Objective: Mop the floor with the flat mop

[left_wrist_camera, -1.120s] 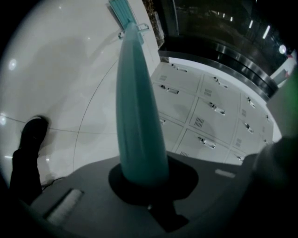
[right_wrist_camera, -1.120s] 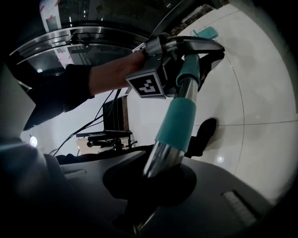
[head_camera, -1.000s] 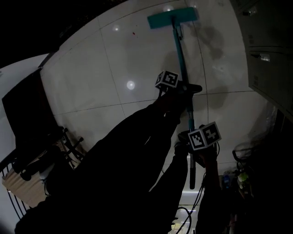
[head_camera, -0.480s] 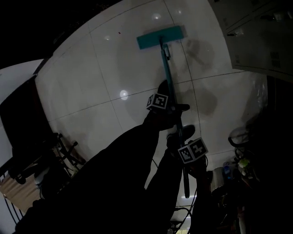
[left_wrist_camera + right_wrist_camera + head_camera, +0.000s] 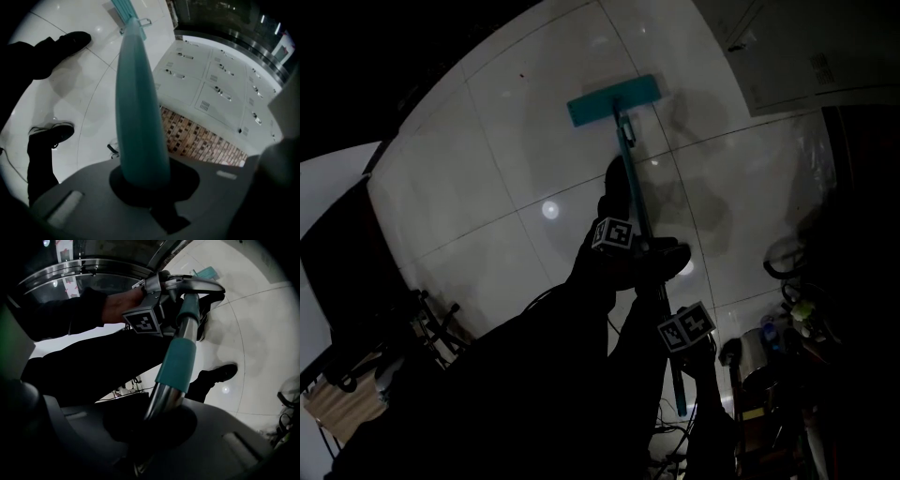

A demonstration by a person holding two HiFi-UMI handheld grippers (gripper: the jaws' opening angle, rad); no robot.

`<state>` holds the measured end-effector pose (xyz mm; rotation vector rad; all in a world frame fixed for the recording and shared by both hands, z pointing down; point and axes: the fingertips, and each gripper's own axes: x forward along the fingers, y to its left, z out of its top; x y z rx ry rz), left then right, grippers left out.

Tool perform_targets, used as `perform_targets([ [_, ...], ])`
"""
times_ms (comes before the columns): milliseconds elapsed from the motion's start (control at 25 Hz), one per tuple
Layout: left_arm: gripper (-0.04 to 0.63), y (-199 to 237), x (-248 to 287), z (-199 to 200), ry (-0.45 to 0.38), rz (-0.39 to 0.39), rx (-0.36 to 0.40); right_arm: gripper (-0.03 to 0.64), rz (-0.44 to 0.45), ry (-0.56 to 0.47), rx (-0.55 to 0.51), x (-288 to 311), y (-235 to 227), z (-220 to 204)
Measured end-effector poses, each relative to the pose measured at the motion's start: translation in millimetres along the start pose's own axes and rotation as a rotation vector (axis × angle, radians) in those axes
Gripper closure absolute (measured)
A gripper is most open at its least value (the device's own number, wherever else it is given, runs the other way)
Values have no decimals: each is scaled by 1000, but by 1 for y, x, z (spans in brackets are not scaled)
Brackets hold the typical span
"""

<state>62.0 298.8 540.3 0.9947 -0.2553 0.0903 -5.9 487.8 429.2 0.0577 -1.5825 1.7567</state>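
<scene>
The flat mop has a teal head [image 5: 614,99] lying flat on the white tiled floor [image 5: 487,159] and a teal pole [image 5: 630,178] running back toward me. My left gripper [image 5: 649,251] is shut on the mop pole higher up, seen as a thick teal shaft [image 5: 139,108] between the jaws. My right gripper [image 5: 677,339] is shut on the pole near its end, where the metal tube and teal sleeve [image 5: 177,363] show. The left gripper [image 5: 180,291] also appears ahead in the right gripper view.
My dark shoes [image 5: 51,136] stand on the tiles beside the pole. White lockers [image 5: 787,56] line the upper right. A dark chair and rack [image 5: 366,319] sit at left, and cluttered items with cables [image 5: 787,337] at lower right.
The mop head has slid left and nearer to me across the tiles. Both grippers, still holding the pole, have moved down and left in the head view.
</scene>
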Motion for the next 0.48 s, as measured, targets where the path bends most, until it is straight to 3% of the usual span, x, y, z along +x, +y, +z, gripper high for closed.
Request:
perform_targets([
  [480,560,-4,2,0,41,23,15,569,0,-38,2,-1,0,6],
])
